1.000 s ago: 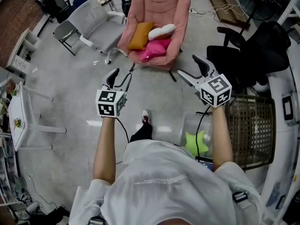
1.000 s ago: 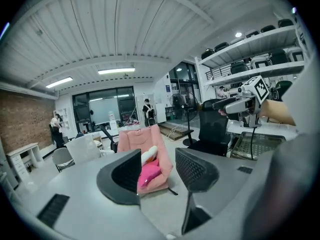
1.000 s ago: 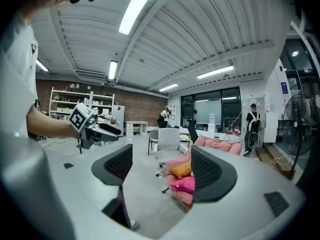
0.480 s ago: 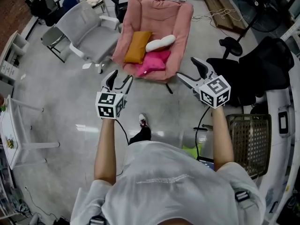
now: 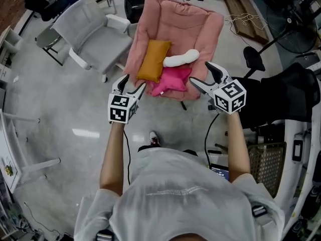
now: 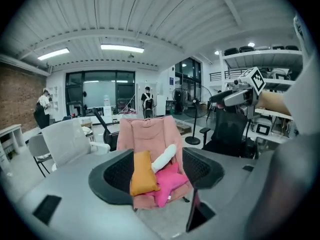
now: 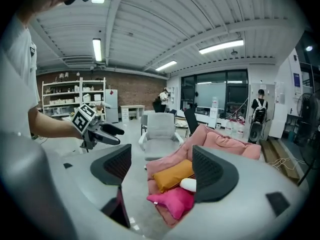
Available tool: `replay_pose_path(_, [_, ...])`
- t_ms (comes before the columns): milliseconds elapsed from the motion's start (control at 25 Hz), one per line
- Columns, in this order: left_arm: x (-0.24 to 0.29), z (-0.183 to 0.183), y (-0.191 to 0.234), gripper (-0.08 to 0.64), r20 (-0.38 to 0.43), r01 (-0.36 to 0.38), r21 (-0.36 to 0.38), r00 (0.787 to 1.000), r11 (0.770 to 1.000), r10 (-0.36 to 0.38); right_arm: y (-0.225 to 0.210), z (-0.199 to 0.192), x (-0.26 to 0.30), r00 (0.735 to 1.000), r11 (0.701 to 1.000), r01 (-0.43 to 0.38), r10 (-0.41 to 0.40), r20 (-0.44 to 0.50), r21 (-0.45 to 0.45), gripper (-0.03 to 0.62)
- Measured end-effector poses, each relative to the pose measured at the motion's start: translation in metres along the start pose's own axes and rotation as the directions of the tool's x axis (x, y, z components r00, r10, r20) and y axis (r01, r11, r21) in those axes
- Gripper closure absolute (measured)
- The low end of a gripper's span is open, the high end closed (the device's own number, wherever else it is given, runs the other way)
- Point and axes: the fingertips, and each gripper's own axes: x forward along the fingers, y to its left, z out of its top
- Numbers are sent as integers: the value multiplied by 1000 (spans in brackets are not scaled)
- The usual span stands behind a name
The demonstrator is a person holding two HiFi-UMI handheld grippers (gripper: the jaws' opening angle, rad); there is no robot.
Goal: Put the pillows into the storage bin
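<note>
In the head view I have both arms stretched toward the pink chair (image 5: 200, 29) at the top centre of the frame. On its seat lie the three pillows: the orange pillow (image 5: 154, 60) on the left, the white pillow (image 5: 180, 59) to its right, and the pink pillow (image 5: 173, 80) just below them at the seat's front edge. The left claw (image 5: 133, 82) hangs just below and left of the seat and the right claw (image 5: 199, 72) just right of the pink pillow; neither touches a pillow. A grey chair (image 5: 95, 34) stands at upper left, a black chair (image 5: 286, 97) at right and a basket (image 5: 266, 167) at lower right. In the left gripper view the jaws stand wide apart, having just been opening, with nothing between them; the chair and its pillows show beyond the gap at frame centre, and the right claw is at upper right. In the right gripper view the jaws are likewise apart and empty; the pillows sit just right of centre beyond the right jaw, and the left claw is at middle left.
</note>
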Motion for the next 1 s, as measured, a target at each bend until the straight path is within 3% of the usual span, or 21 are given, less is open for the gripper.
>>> replay_pose_path(160, [30, -7, 32, 235, -8, 7, -101, 1000, 995, -8, -21, 6, 43, 999, 1000, -20, 20, -36, 2, 216])
replay_pose_path(280, [51, -18, 48, 235, -15, 0, -217, 1000, 976, -4, -36, 4, 73, 996, 999, -52, 52, -75, 6, 216])
replay_pose_path(480, [98, -45, 74, 229, -39, -34, -426, 999, 904, 19, -77, -8, 134, 983, 992, -123, 125, -133, 22, 216])
replay_pose_path(600, [126, -71, 104, 215, -94, -121, -494, 992, 861, 85, -105, -22, 183, 962, 981, -194, 194, -191, 19, 215])
replay_pose_path(760, [161, -110, 124, 210, -175, -231, -607, 972, 761, 155, -144, -50, 249, 907, 951, -306, 302, -295, 33, 210])
replay_pose_path(880, [190, -135, 127, 198, -240, -287, -664, 956, 690, 167, -175, -68, 299, 866, 930, -364, 357, -351, 50, 210])
replay_pose_path(1000, [220, -161, 123, 198, -274, -309, -745, 950, 592, 152, -196, -92, 350, 817, 908, -414, 403, -413, 65, 208])
